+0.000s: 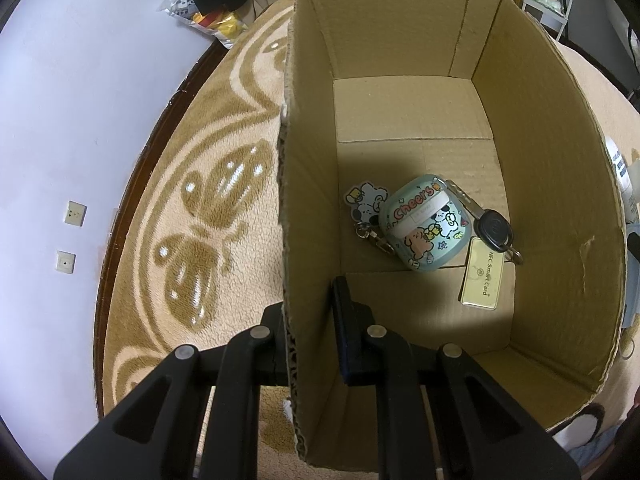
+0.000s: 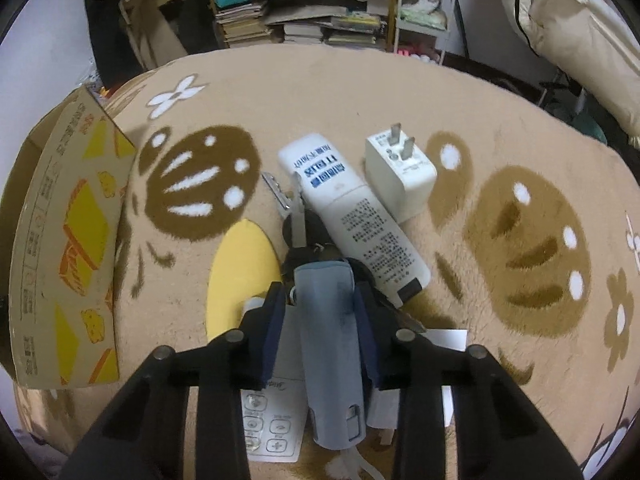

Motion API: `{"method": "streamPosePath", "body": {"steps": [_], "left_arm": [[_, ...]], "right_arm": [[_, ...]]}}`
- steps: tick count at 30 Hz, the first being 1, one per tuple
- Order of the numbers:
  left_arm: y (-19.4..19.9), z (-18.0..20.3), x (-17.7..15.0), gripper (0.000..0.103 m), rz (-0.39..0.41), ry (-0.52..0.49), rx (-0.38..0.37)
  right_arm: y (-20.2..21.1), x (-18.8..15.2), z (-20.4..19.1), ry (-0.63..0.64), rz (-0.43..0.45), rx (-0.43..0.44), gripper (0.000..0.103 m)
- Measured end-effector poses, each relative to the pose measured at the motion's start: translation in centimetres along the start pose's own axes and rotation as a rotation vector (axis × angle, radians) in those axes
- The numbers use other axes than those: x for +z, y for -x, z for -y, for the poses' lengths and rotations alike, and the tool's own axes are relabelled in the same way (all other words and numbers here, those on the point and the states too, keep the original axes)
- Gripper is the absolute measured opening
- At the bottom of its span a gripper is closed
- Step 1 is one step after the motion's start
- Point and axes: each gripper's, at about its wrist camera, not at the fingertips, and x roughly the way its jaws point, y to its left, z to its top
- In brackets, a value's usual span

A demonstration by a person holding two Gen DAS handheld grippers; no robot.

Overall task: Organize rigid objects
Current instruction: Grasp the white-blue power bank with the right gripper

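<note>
Pale blue fabric-covered cylindrical case, scuffed dark along one side and with a small clasp near its closer end, is lying lengthwise on the tan plush butterfly-patterned blanket, resting across a white flat remote with round buttons. You are holding it between the pads of your right gripper, one dark pad pressing on each side. Just beyond it are lying a long white remote with printed text, a white wall charger with two prongs, a yellow oval card and some metal keys. Your left gripper is clamping the near wall of the open brown cardboard box, one finger inside, one outside. Inside the box are sitting a mint cartoon-printed earbud case with a keychain charm, a black car key and a gold NFC card
</note>
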Motion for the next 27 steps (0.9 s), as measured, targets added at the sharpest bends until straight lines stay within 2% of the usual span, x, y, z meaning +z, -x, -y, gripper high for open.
{"method": "streamPosePath", "body": {"steps": [2,7,13,20,27], "left_arm": [[0.0,0.0,0.0,0.015,0.0,-0.002,0.0],[0.0,0.0,0.0,0.015,0.001,-0.002,0.001],[-0.1,-0.1,0.0,0.015,0.0,-0.004,-0.001],[-0.1,-0.2,0.2,0.015,-0.002,-0.005,0.0],[-0.2,-0.1,0.2,0.015,0.001,-0.01,0.007]], "right_arm": [[-0.6,-0.1,0.3,-0.016,-0.024,0.007,0.037],[-0.7,-0.1,0.1,0.01,-0.009,-0.005,0.034],[0.3,0.7,-0.8,0.022,0.065,0.034,0.034],[3.5,1.4,-2.4,0.042,0.213,0.064,0.033],[5.4,2.6,-3.1,0.062,0.285,0.081,0.032]]}}
